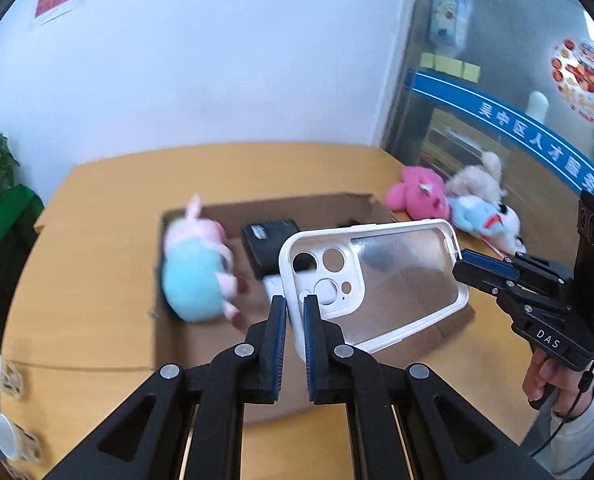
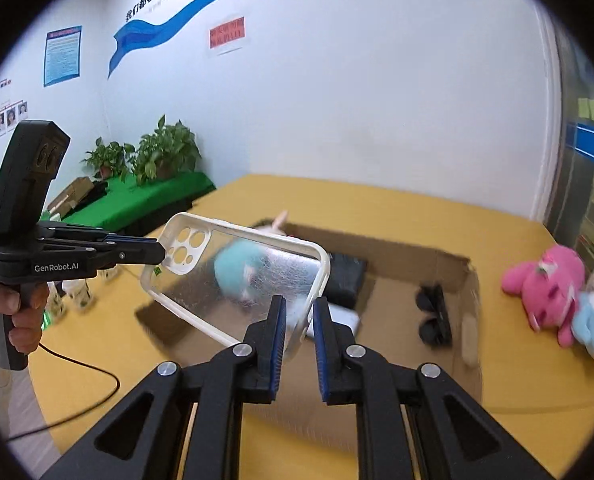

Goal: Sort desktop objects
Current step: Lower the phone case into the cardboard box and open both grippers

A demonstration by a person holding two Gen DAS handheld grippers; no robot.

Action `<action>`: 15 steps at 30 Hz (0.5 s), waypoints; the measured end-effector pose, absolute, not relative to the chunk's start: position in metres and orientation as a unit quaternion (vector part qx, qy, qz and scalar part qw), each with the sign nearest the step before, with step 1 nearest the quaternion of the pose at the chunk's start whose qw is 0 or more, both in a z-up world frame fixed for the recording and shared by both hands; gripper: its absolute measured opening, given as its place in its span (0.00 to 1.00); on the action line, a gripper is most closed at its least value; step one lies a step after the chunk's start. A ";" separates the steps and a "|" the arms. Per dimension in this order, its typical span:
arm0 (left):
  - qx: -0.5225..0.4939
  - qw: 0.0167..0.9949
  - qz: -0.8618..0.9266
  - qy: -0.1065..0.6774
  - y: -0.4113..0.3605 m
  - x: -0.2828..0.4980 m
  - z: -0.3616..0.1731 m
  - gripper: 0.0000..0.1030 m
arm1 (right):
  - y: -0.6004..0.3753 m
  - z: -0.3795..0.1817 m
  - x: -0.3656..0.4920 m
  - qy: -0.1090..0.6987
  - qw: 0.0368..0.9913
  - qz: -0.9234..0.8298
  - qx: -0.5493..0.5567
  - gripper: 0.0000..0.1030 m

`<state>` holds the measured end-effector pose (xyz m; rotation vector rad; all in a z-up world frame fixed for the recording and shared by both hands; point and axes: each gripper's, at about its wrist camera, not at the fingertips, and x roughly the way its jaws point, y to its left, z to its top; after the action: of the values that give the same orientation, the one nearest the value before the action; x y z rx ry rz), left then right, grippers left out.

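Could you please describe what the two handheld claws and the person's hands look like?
Both are black, pistol-grip units with blue-padded fingers and silver pivot bolts. The left claw reads "GenRobot.AI" and trails a black cable; the right claw reads "DAS". The right hand shows a light grey sleeve.

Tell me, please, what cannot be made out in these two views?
- Left wrist view: the phone case covers part of the cardboard box floor; the black device is partly hidden.
- Right wrist view: the blue plush pig is smeared behind the case.
- Right view: the dark sunglasses-like item is motion-blurred.
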<state>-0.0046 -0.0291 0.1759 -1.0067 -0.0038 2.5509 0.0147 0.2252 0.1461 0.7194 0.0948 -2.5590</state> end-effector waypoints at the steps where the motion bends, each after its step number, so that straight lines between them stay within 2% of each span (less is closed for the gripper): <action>1: -0.366 0.193 0.910 -0.004 -0.035 -0.013 0.176 0.05 | 0.220 0.147 0.004 0.026 0.246 -0.932 0.265 0.13; 5: -0.411 0.158 0.898 0.010 -0.051 -0.049 0.154 0.05 | 0.196 0.124 -0.039 0.001 0.261 -0.915 0.306 0.14; 15: -0.559 0.108 0.819 0.067 -0.059 -0.105 0.031 0.05 | 0.155 0.013 -0.093 -0.041 0.256 -0.848 0.462 0.16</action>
<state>-0.1048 -0.0587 0.0308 -1.6452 0.1983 2.4117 -0.0930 0.1549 0.0134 1.2549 -0.1116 -2.3008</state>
